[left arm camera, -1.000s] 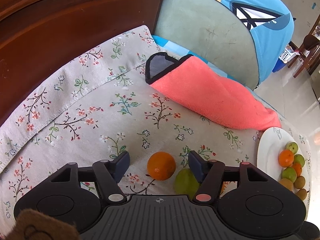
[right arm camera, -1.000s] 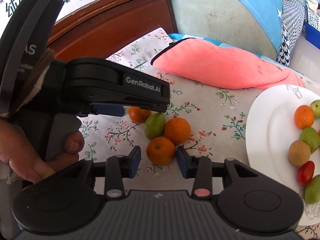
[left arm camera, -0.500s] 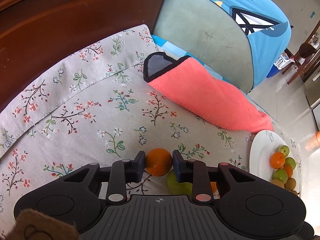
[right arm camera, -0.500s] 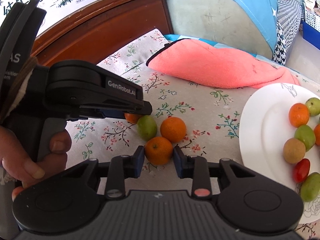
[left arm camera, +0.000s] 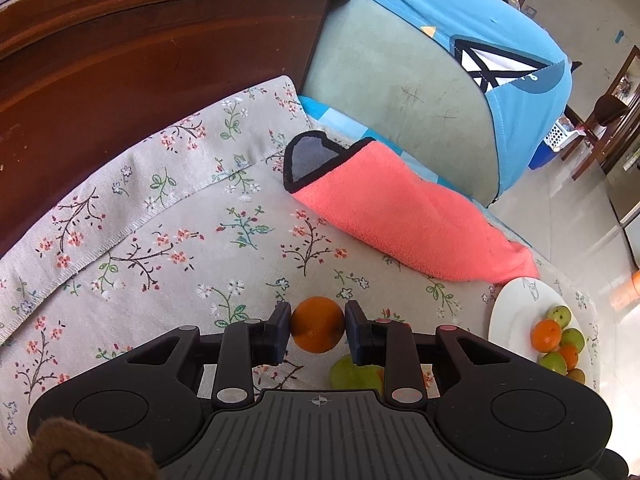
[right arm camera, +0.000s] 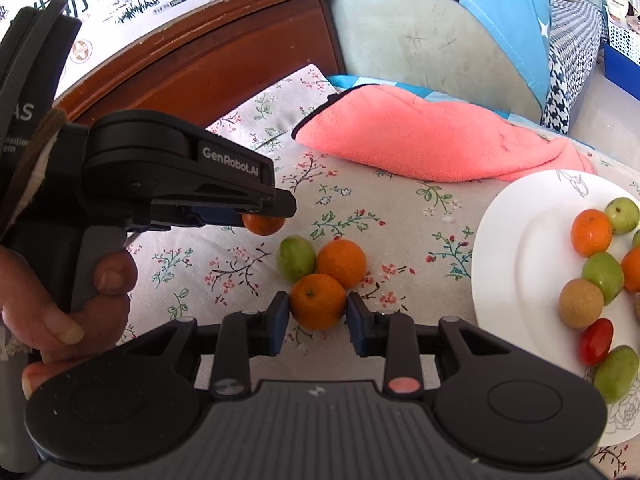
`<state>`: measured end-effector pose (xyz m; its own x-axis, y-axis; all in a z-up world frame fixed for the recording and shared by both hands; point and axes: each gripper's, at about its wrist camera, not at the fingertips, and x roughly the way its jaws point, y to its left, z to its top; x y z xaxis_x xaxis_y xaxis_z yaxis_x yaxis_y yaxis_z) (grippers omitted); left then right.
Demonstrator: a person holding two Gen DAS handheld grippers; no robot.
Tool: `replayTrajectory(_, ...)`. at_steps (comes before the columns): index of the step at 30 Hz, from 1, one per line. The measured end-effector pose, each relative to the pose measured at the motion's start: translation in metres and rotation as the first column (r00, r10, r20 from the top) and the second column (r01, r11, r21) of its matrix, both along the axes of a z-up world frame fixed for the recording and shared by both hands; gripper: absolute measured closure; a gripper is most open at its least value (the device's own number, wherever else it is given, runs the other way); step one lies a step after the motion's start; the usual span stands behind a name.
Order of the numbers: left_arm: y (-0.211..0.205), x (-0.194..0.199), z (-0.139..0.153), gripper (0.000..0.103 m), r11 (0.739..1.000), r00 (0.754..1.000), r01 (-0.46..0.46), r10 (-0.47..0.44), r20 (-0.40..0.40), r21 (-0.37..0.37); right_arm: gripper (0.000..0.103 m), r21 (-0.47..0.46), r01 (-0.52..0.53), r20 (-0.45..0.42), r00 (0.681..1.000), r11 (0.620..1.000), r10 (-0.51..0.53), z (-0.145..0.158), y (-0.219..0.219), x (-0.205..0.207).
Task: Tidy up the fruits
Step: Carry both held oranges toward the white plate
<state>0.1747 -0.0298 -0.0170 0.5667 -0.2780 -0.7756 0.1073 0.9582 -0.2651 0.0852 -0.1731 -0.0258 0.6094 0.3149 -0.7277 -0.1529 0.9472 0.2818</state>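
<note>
Clamping oranges: left gripper (left arm camera: pixel 317 330); right gripper (right arm camera: pixel 317 307).

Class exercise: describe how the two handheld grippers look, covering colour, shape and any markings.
Both the left gripper and the right gripper are matte black with rounded bodies and dark blue finger pads. The left one's side reads "GenRobot.AI" in pale letters.

Likely home bedroom: wooden headboard (left arm camera: pixel 152 52), floral bedsheet (left arm camera: pixel 160 240), pillow (left arm camera: pixel 420 92).

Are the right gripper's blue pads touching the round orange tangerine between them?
Touching. The right wrist view shows both pads of the right gripper pressed against the tangerine, no gap.
</note>
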Motion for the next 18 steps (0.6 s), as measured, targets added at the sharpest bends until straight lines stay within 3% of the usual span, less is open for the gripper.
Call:
replayTrajectory(8,-0.014,-0.004,0.014,0.077,0.998,0.994,0.045,-0.049,0.095,0.048,0.072,0.022,0.028,0.030,0.999,0.999,-0.029,0.013,-0.014,-0.004)
replayTrajectory(18,-0.034,-0.011,0.024,0.076,0.994,0.984,0.101,-0.107,0.145,0.050,0.072,0.033,0.128,0.060,0.990,0.991,-0.129,0.029,-0.050,-0.011)
